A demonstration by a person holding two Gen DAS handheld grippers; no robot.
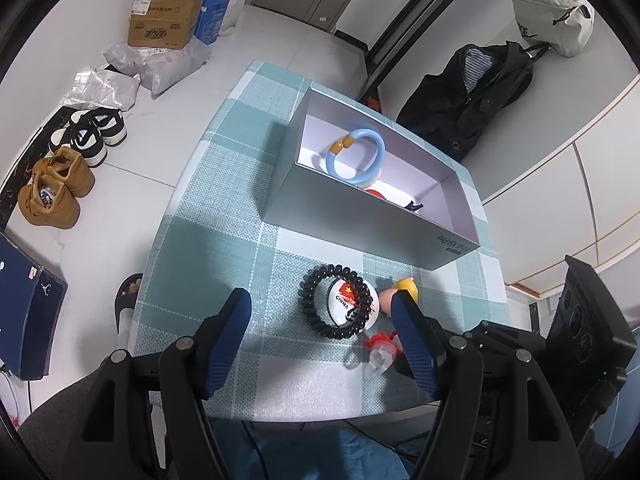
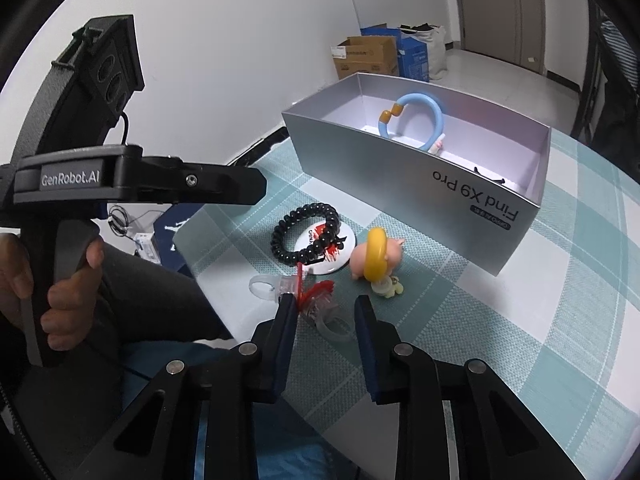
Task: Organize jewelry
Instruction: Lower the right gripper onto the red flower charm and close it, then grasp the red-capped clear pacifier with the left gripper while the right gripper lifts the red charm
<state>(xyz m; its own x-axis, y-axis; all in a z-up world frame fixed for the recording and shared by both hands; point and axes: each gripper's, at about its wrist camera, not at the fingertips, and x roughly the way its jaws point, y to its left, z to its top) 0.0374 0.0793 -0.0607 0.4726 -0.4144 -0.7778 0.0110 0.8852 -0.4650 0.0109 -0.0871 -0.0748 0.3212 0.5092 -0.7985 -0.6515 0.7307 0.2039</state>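
A silver box (image 1: pixel 360 220) (image 2: pixel 420 176) stands open on the checked tablecloth and holds a light blue bangle (image 1: pixel 358 154) (image 2: pixel 420 120). In front of it a black bead bracelet (image 1: pixel 320 304) (image 2: pixel 304 236) lies over a white round badge (image 1: pixel 352 304) (image 2: pixel 332 248). Beside them lies a pink pig figure (image 2: pixel 360 258) wearing a yellow ring (image 1: pixel 408 285) (image 2: pixel 378 252). My right gripper (image 2: pixel 326 302) is shut on a clear ring with a red tassel (image 1: pixel 380 346) (image 2: pixel 320 312). My left gripper (image 1: pixel 320 298) hovers open above the bracelet, touching nothing.
The table edge (image 1: pixel 320 416) runs close to both grippers. A hand (image 2: pixel 72 292) holds the left gripper's handle. Shoes (image 1: pixel 64 184), cardboard boxes (image 1: pixel 164 20) and bags lie on the floor to the left. A dark jacket (image 1: pixel 468 96) hangs behind the box.
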